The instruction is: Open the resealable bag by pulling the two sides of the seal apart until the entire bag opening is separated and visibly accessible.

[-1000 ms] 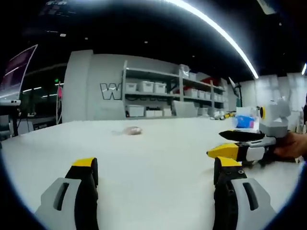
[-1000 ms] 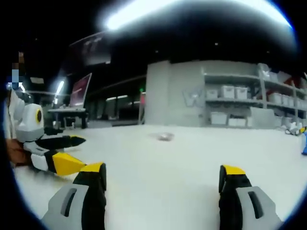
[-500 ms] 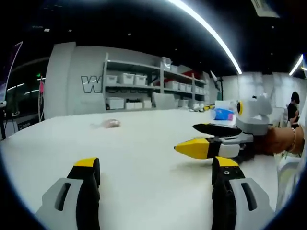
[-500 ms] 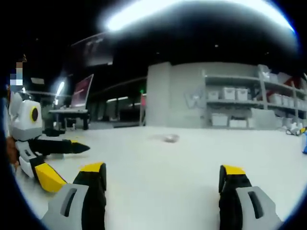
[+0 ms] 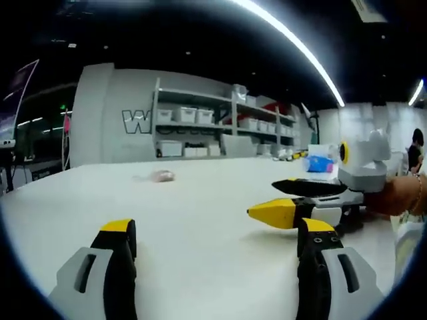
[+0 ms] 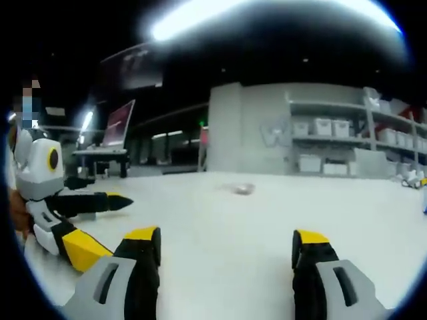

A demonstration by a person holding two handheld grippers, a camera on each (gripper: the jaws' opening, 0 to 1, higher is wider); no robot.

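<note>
A small clear resealable bag (image 5: 160, 176) with something pinkish in it lies far off on the white table (image 5: 200, 220). It also appears in the right gripper view as the same small bag (image 6: 241, 189). My left gripper (image 5: 219, 230) hovers low over the table, open and holding nothing. My right gripper (image 6: 225, 237) is also open and holds nothing. Each gripper enters the other's view from the side: the right gripper (image 5: 261, 199) with its jaws apart, and the left gripper (image 6: 110, 223) likewise. Both are well short of the bag.
Shelves with white bins (image 5: 200, 120) stand against the grey back wall. A blue box (image 5: 319, 163) sits at the table's far right. A hand (image 5: 400, 197) holds the right gripper. A desk with a monitor (image 6: 120, 123) stands at the far left.
My right gripper's jaws have come a little closer together but stay open. Both views have shifted slightly with the hands. The bag lies where it was.
</note>
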